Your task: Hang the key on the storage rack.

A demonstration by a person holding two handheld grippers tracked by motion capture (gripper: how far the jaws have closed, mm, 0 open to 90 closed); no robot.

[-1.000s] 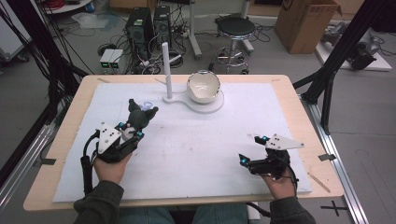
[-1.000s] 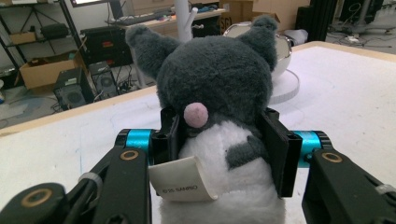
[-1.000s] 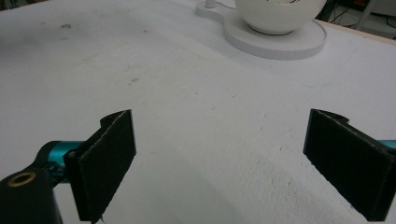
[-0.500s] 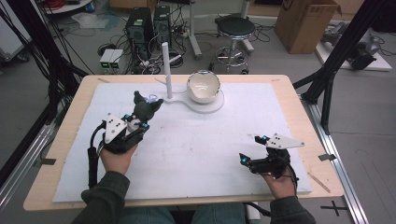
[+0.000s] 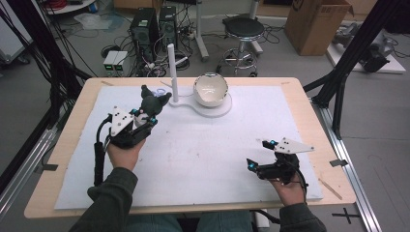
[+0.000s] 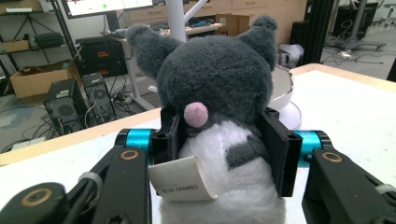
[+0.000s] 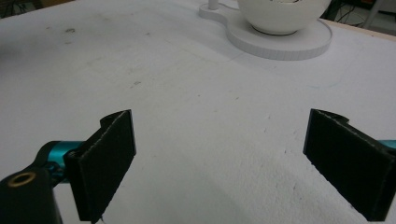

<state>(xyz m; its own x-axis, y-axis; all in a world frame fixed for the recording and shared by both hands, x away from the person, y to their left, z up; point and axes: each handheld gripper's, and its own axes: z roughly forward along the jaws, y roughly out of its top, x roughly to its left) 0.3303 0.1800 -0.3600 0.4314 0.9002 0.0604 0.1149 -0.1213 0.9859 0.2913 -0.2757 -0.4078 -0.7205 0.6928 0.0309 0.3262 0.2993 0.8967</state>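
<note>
On the tabletop point(image 5: 72, 145), which is covered with a white mat point(image 5: 203, 159), a white stand point(image 5: 212, 108) with an upright post point(image 5: 172, 72) is placed at the far middle, and a white bowl point(image 5: 211, 89) is seated on its round base. The grey and white plush toy point(image 6: 219, 107) is held in the air just beside the post, to the left of the bowl, and it is pinched at its white body by the left gripper point(image 5: 145, 116), whose pads are pressed into both flanks below the head. The greatest risk is judged to be a collision: if the toy is carried on toward the bowl at this height, the post or the bowl rim could be struck by the ears, and the bowl could be pushed off its base. A smaller risk is seen in the grip itself, because the plush is soft and can be squeezed thinner, so the toy could tilt or slip down between the pads. The paper tag point(image 6: 180, 179) hangs loose at the front and could be caught on the rim. The left forearm is stretched forward with the hand under the gripper body. The right gripper point(image 5: 261, 154) is held low over the mat at the near right, well apart from the toy, its jaws spread wide with nothing between them.
</note>
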